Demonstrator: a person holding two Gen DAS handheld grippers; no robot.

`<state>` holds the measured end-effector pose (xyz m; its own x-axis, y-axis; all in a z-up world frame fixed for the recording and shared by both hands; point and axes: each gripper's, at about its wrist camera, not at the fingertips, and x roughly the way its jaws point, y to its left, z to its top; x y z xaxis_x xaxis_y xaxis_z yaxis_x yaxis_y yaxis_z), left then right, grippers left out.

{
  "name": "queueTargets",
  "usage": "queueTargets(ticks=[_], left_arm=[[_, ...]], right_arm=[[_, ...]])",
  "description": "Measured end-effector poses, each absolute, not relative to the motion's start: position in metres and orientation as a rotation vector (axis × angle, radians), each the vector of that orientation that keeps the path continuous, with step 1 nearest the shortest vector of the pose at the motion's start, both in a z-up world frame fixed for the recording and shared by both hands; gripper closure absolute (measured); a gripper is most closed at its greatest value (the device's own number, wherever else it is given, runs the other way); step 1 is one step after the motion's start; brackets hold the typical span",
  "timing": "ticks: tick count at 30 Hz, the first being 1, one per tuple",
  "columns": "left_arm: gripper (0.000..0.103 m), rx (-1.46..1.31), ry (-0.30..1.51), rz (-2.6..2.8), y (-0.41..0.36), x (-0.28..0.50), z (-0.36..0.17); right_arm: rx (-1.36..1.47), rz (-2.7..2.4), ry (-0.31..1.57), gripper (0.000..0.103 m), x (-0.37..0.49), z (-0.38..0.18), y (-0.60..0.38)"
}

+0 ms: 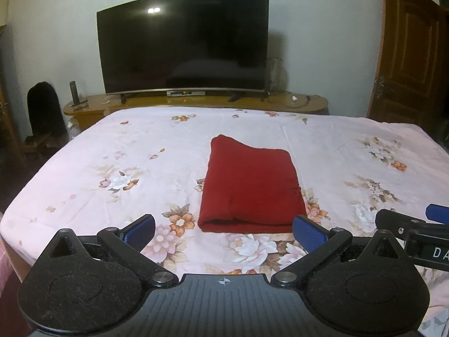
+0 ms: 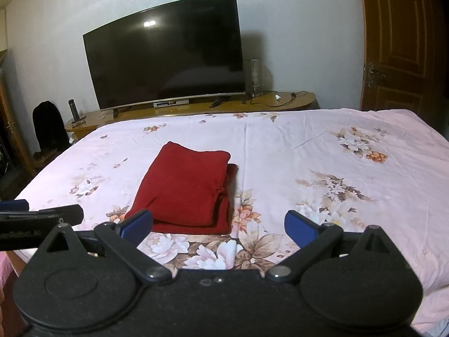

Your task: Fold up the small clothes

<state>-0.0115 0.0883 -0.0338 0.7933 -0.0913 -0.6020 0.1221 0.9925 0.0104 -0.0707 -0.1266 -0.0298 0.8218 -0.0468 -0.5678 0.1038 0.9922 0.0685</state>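
Seemingly near the finish, you hold both tools back from the red garment [image 1: 249, 188], which lies folded into a compact stack on the floral bedsheet [image 1: 112, 151]. Your left gripper [image 1: 224, 229] is spread wide and empty, the cloth just ahead of it. Your right gripper [image 2: 219, 224] is likewise spread and empty, the cloth ahead and to its left. One lower layer juts out along an edge; squaring it may remain.
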Motion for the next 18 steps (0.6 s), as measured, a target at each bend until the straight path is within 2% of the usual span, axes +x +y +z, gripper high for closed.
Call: queueTargets(ticks=[18], left_arm=[[0.000,0.058,0.663,-0.109,0.091,0.006,-0.040]], right_arm=[[0.106,-0.078,0.625,0.002,-0.053,-0.038,-0.124]])
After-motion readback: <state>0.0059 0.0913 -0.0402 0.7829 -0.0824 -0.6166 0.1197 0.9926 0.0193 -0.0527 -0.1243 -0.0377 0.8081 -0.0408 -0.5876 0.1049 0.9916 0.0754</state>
